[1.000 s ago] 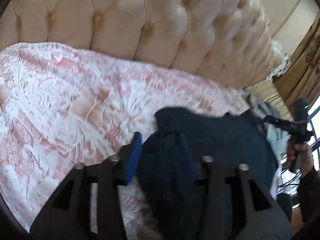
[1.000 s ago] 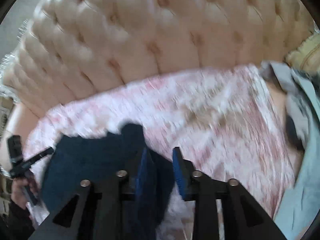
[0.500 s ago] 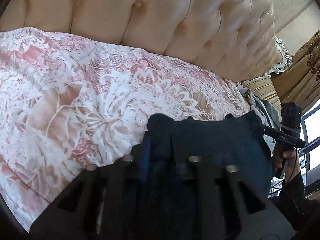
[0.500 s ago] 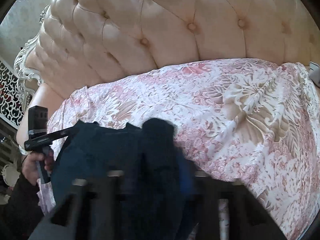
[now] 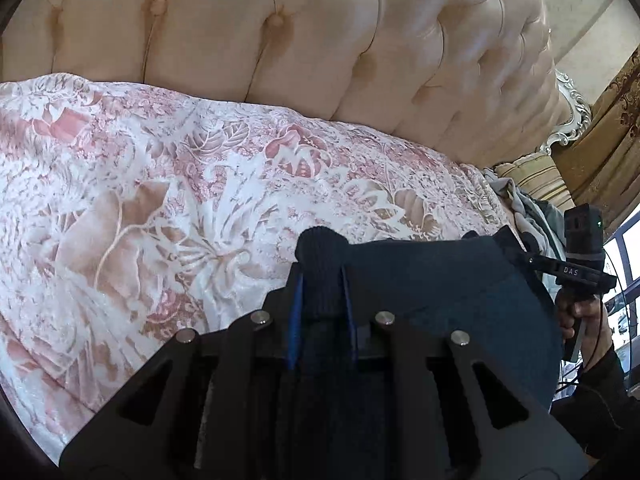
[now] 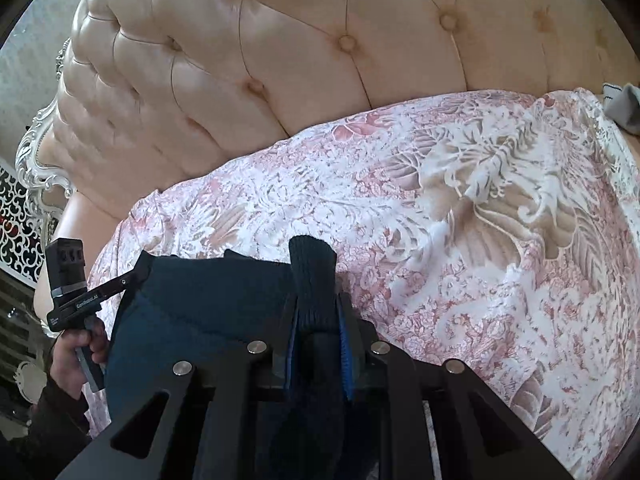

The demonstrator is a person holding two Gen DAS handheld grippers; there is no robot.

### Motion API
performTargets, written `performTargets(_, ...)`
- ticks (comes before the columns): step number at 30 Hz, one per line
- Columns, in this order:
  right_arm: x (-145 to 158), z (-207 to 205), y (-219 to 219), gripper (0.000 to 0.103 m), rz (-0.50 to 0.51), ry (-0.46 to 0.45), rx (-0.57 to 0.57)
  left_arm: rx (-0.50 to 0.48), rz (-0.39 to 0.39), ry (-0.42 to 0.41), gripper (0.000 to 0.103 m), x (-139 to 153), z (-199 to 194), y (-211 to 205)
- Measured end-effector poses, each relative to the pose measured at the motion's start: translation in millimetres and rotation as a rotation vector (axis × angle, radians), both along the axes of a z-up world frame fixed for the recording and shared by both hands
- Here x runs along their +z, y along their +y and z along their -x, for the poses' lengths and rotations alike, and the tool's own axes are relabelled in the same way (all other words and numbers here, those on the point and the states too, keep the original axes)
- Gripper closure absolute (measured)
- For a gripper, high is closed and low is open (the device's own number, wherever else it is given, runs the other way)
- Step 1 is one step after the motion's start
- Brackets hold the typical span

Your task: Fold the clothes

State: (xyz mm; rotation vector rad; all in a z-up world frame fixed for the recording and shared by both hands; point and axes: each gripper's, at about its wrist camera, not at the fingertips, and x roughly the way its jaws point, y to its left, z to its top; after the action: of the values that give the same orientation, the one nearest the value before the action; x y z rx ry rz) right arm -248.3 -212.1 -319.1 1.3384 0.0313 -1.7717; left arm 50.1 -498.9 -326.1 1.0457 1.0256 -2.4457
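Observation:
A dark navy knitted garment (image 5: 440,280) lies stretched between my two grippers over the floral bedspread (image 5: 160,200). My left gripper (image 5: 322,276) grips a bunched ribbed corner of it; its blue pads press the cloth while the jaws are opening slightly. In the right wrist view the same garment (image 6: 200,300) spreads to the left, and my right gripper (image 6: 316,300) is shut on its other bunched corner. Each view shows the other hand-held gripper at the garment's far side, with a hand on its handle (image 5: 576,312).
A tufted cream headboard (image 5: 320,40) rises behind the bedspread (image 6: 480,220). Grey clothes (image 5: 532,212) and a striped pillow (image 5: 536,180) lie at the bed's right end, seen also as a grey cloth (image 6: 624,108). A gold curtain (image 5: 608,128) hangs beyond.
Both grippers went from open around the garment's edge to shut on its bunched corners. They moved forward and down over the bedspread, and the blur has gone.

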Motion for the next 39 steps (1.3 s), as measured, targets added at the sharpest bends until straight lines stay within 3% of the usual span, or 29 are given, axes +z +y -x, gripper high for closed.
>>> performTargets(1,0.3,1.1,1.0,0.081,-0.001,0.001,-0.005,0.009,0.002,0.001,0.063,1.9,-2.8,-0.8)
performTargets(2,0.6,2.2,1.9,0.068,-0.002,0.002,-0.010,0.027,0.005,0.006,0.060,4.5,-6.5,-2.3)
performTargets(3,5.3,4.1,6.4,0.062,0.005,0.003,-0.018,0.048,0.014,0.015,0.058,9.8,-12.2,-5.1)
performTargets(4,10.6,6.2,11.4,0.062,0.012,0.003,-0.027,0.065,0.034,0.027,0.058,17.9,-19.6,-8.0)
performTargets(7,35.8,10.9,32.7,0.061,-0.002,0.129,-0.099,0.098,0.084,0.087,0.058,42.8,-38.7,-13.0)
performTargets(10,53.6,5.1,44.4,0.060,0.148,0.084,-0.089,0.058,0.093,0.145,0.058,60.5,-38.2,-3.7)
performTargets(13,56.7,-23.1,13.1,0.060,0.151,0.083,0.068,-0.040,0.107,0.105,0.060,58.1,-16.5,17.2)
performTargets(17,24.1,-37.8,-14.7,0.061,0.061,0.033,0.159,-0.132,0.153,-0.056,0.063,25.8,11.4,39.0)
performTargets(20,8.5,-32.7,-16.6,0.067,0.030,0.008,0.146,-0.101,0.134,-0.077,0.076,16.2,8.9,30.9)
performTargets(21,7.5,-30.2,-14.4,0.069,0.038,-0.002,0.136,-0.089,0.126,-0.073,0.086,15.5,6.2,27.4)
performTargets(26,7.1,-33.8,-15.9,0.071,0.027,0.040,0.136,-0.052,0.136,-0.061,0.087,18.7,-0.8,23.6)
performTargets(31,19.5,-37.8,-8.2,0.067,0.026,0.099,0.110,0.026,0.216,-0.090,0.087,31.6,-10.5,27.5)
performTargets(34,34.2,-50.9,-3.3,0.051,0.033,0.169,0.096,-0.027,0.238,-0.089,0.087,36.9,-6.4,49.1)
performTargets(39,31.3,-72.3,-8.1,0.049,-0.025,0.177,0.149,-0.090,0.251,-0.178,0.087,21.1,5.3,80.2)
